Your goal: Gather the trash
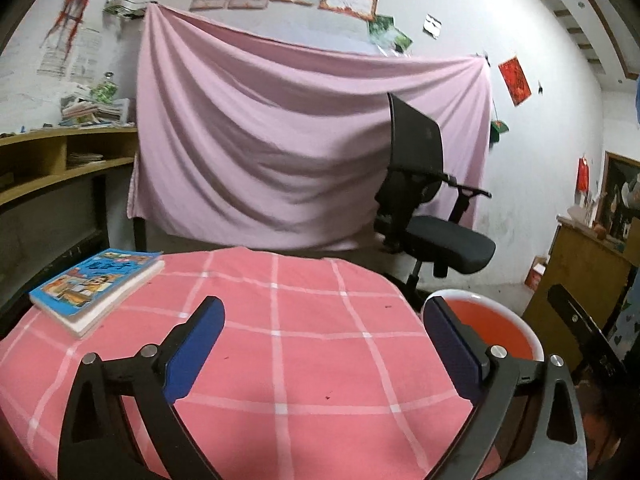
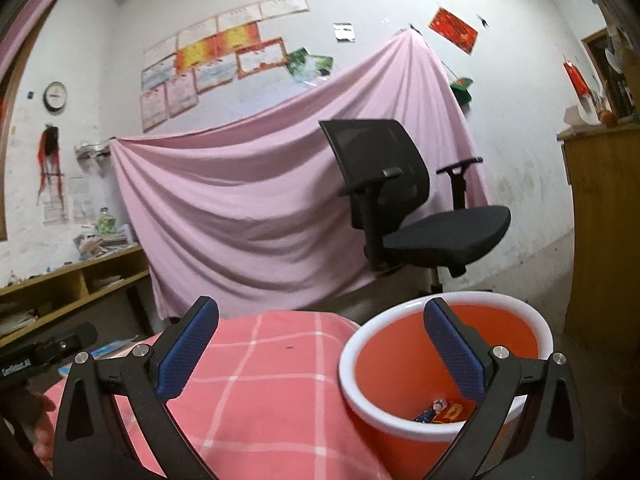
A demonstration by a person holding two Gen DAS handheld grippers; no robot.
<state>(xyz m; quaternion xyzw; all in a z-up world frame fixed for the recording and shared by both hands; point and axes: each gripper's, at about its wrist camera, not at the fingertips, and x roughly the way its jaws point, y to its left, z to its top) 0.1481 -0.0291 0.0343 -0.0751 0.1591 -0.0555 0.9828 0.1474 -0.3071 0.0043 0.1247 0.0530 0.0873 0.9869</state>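
Observation:
An orange bin with a white rim [image 2: 400, 364] stands beside the table's right edge; it also shows in the left wrist view [image 1: 496, 324]. Colourful wrappers [image 2: 442, 410] lie at its bottom. My right gripper [image 2: 320, 328] is open and empty, its right finger over the bin's mouth. My left gripper [image 1: 324, 328] is open and empty above the pink checked tablecloth [image 1: 304, 344]. No loose trash shows on the cloth.
A blue picture book [image 1: 96, 284] lies at the table's far left corner. A black office chair [image 2: 408, 208] stands behind the bin, before a hanging pink sheet [image 1: 280, 140]. Wooden shelves [image 1: 52, 164] are at left, a wooden cabinet [image 2: 604, 216] at right.

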